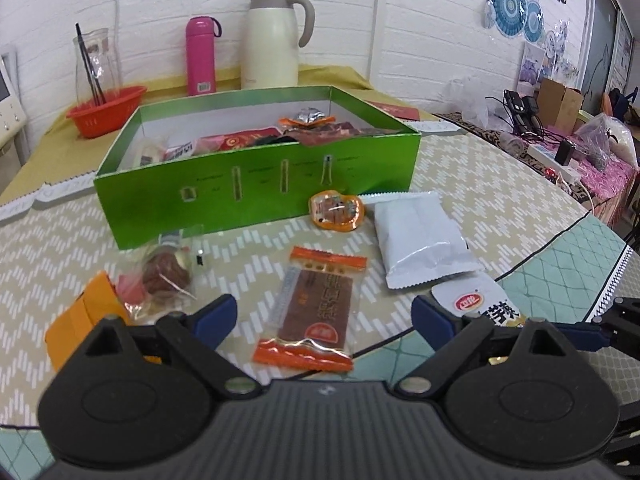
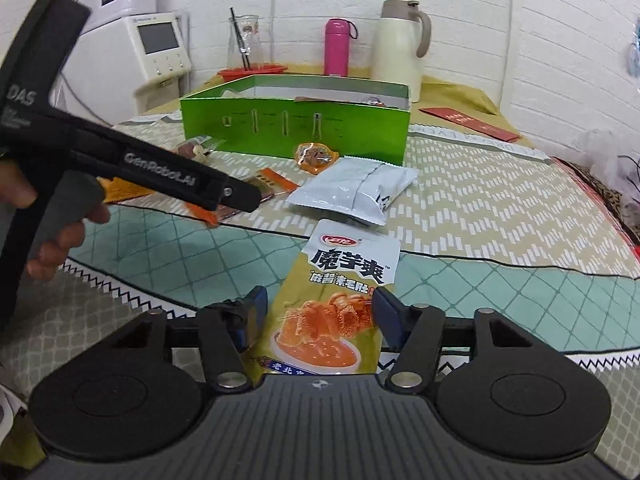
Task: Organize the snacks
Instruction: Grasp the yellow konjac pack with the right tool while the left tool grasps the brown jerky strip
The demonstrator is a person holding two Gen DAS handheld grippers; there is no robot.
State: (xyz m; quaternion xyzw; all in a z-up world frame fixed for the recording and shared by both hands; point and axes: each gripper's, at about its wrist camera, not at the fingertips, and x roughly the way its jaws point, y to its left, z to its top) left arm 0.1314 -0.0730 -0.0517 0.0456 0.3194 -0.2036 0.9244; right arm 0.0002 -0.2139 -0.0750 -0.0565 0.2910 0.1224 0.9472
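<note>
My right gripper [image 2: 320, 312] stands open low over the table. A yellow-and-white snack packet [image 2: 344, 280] lies flat between its fingers, which sit close to the packet's two long edges; the packet shows no buckling. My left gripper [image 1: 322, 316] is wide open above a long orange-and-brown snack strip [image 1: 316, 304], not touching it. A green open box [image 1: 256, 184] with several snacks inside stands beyond. In front of it lie a white pouch [image 1: 424, 236], a round orange packet [image 1: 336, 210], a clear-wrapped brown snack [image 1: 166, 274] and an orange packet [image 1: 86, 320].
Behind the box stand a pink bottle [image 1: 200, 56], a cream jug [image 1: 274, 40], a glass carafe [image 1: 94, 64] and a red basket [image 1: 106, 110]. A hand [image 2: 60, 240] holds the left gripper's handle. Bags and cables crowd the far right [image 1: 560, 140].
</note>
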